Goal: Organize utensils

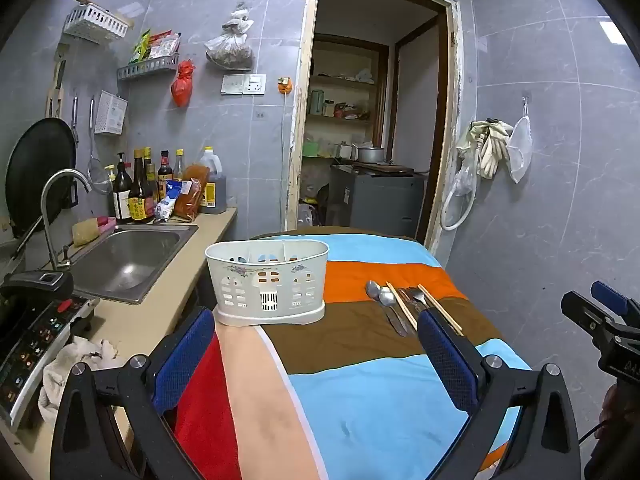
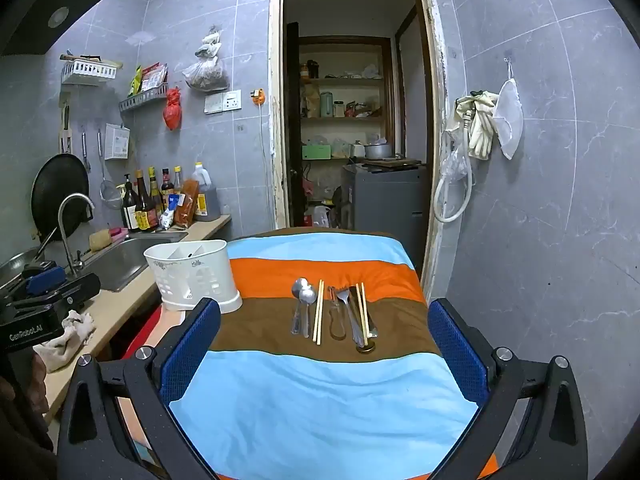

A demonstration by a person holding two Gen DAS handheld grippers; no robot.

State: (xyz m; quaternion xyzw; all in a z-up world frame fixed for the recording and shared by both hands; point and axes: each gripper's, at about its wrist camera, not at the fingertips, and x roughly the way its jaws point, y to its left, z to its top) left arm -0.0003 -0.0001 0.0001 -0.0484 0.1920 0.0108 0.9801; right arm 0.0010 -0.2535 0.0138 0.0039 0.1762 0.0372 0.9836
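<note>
Utensils (image 2: 332, 312) lie in a loose row on the brown stripe of the striped cloth (image 2: 320, 400), at about twelve o'clock from the right gripper (image 2: 324, 352): two steel spoons (image 2: 303, 300), pale wooden chopsticks (image 2: 319, 312), and a fork (image 2: 348, 308) among other metal pieces I cannot tell apart. Nothing looks sorted yet. The white plastic caddy (image 1: 267, 280), oval with divided compartments, pierced walls and a small floral print, stands at ten o'clock from them and appears empty, so the whole job remains. Both the right gripper and the left gripper (image 1: 316, 354) are spread fully wide, blue textured pads holding nothing, short of the row.
</note>
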